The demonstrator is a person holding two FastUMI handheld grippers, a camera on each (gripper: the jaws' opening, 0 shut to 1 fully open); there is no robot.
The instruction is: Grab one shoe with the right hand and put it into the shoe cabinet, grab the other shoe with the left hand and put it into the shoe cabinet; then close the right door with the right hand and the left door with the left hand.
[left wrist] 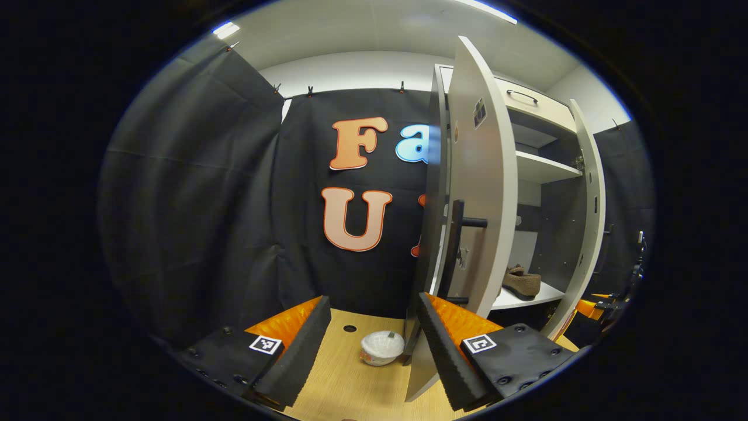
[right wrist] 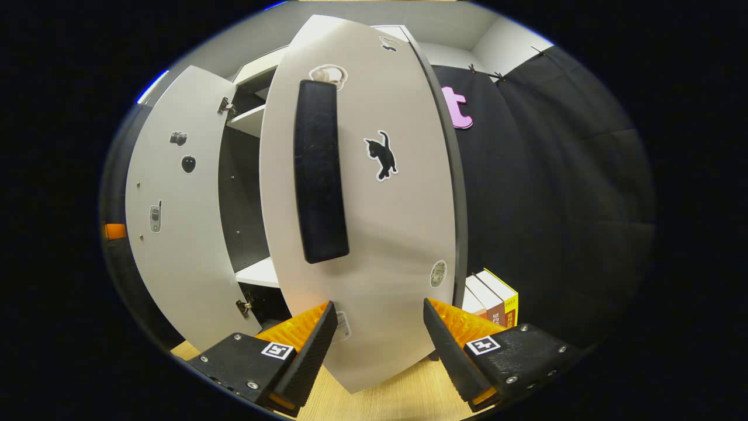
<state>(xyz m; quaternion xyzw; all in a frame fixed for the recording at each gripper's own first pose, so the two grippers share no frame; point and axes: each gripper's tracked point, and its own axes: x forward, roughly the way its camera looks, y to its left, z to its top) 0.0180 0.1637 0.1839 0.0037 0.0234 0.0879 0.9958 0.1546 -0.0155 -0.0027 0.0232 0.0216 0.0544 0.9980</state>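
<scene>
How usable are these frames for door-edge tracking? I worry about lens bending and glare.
Left gripper view: the left door bows with fisheye curvature, a ceiling light glares at top, and the shoe stays sharp. Right gripper view: the right door bulges strongly, evenly lit, its handle slightly soft.

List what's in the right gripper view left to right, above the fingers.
Left door with small stickers → open cabinet interior with a shelf → right door's black handle → cat sticker on the right door → books standing on the table.
</scene>
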